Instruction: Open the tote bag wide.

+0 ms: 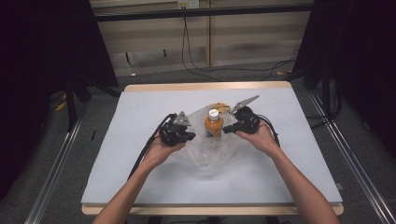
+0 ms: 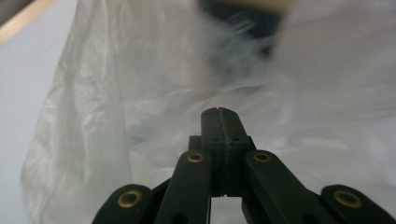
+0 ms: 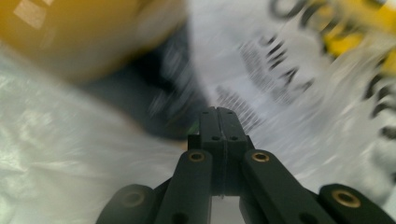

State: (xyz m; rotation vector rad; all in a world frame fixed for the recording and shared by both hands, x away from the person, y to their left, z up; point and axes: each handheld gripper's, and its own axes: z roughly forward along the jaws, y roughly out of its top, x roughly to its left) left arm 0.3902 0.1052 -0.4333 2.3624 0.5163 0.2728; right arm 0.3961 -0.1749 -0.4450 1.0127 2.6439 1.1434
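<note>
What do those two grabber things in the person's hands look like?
Both are black. The left gripper carries a grey three-cornered plate, and so does the right gripper. Each has two flat black fingers with brass-coloured rivets and trails a black cable. The forearms are bare, with no sleeves.

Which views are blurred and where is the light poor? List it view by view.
High view: table evenly lit, dark surroundings at both sides, bottle and clear plastic bag fairly sharp. Left gripper view: left claw sharp, the bag behind it soft, smeared near the top. Right gripper view: right claw sharp, heavy motion blur on the orange shape and printed lettering behind.
</note>
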